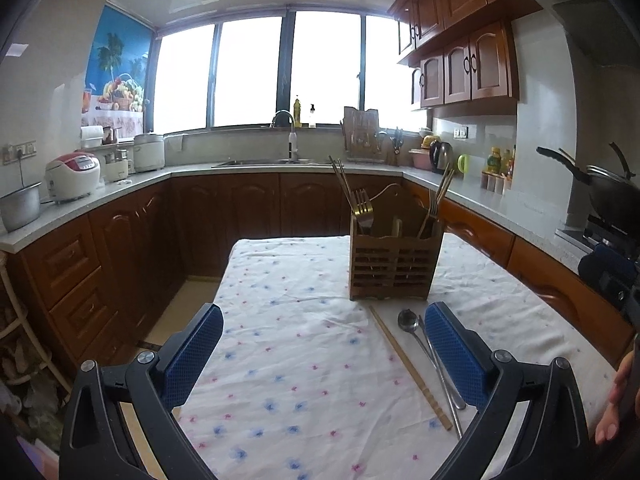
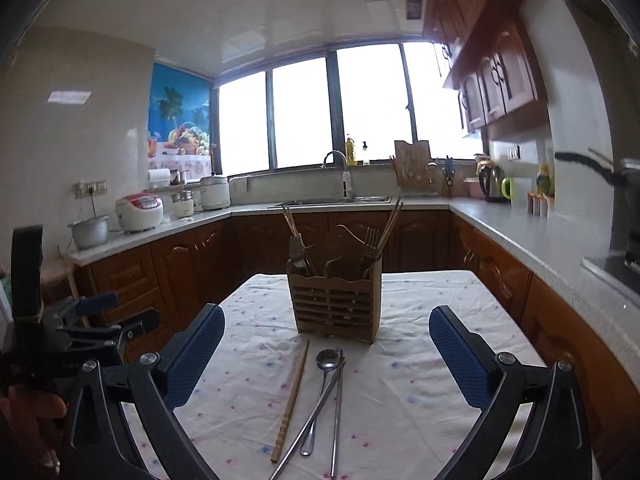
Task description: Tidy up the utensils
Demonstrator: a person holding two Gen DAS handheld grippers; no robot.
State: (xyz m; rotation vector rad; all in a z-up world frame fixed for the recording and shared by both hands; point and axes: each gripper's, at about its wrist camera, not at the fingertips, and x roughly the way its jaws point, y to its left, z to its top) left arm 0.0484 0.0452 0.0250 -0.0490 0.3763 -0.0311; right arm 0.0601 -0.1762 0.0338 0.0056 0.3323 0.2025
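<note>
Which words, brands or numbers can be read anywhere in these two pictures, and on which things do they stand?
None can be read.
Rice cooker: control panel print too small.
Bottles on the counter: labels blurred.
Poster: palm and fruit picture only, no text.
Wooden utensil holder, spoon: no marking visible.

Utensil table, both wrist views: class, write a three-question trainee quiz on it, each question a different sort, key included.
1. True or false: the left gripper holds the wooden chopstick.
2. What lies right of that chopstick in the right wrist view? A) spoon B) knife C) whisk
3. Where do the forks stand?

Key: 1 false, it is open and empty; 2 A; 3 in the wooden caddy on the tablecloth.
</note>
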